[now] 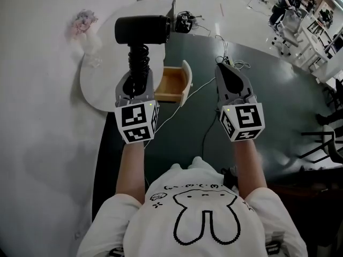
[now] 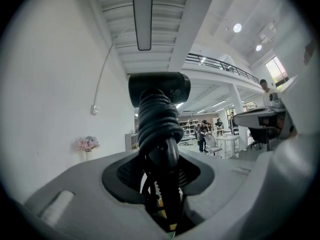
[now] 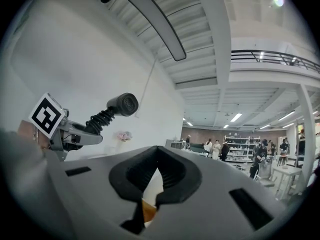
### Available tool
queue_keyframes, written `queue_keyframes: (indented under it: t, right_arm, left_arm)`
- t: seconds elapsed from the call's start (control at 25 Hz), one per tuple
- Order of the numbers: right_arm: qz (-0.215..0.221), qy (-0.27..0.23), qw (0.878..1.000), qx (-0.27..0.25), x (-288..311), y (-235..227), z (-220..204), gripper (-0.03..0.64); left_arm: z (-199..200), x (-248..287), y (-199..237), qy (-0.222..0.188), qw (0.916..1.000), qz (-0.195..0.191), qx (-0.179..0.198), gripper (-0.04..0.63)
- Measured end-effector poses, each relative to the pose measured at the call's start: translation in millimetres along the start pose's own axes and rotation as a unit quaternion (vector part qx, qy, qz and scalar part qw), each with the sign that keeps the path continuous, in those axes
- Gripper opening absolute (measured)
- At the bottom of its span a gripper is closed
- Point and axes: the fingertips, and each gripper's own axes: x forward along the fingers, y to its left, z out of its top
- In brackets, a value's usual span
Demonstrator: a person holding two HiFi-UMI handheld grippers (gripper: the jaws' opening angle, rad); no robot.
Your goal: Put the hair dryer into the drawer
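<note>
1. At the bottom centre we see the right gripper (image 3: 159,154). Its black-padded jaws meet at the tips, with nothing between them.
2. Through the gap lower down between the pads we glimpse a tan, wood-coloured patch (image 3: 146,210); we cannot tell what it is.
3. At the left edge, the left gripper (image 3: 92,132), its marker cube (image 3: 46,115) facing us, clamps the black hair dryer (image 3: 123,104) by its coil-wrapped handle, which slants toward the upper right.
4. Pink flowers (image 3: 123,135) stand by the white wall (image 3: 80,59) behind.
5. At the right, people (image 3: 260,156) stand in a hall, and a long lamp (image 3: 152,19) crosses the top.
</note>
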Motion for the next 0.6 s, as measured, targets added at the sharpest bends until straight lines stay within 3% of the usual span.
queue_keyframes:
  t: [0.28,0.6]
  right_arm:
    - [0.001,-0.003,1.0,0.024,37.6,-38.9,-24.5,0.0]
    - [0.044,-0.006,0.998,0.037,110.5,-101.4,-52.9,0.0]
  left_arm:
    - [-11.8,41.9,-4.6,0.012,0.9998,0.013,0.008,0.15]
    - [-20.7,115.8,-16.2,0.028,0.9978,0.059,0.008,0.15]
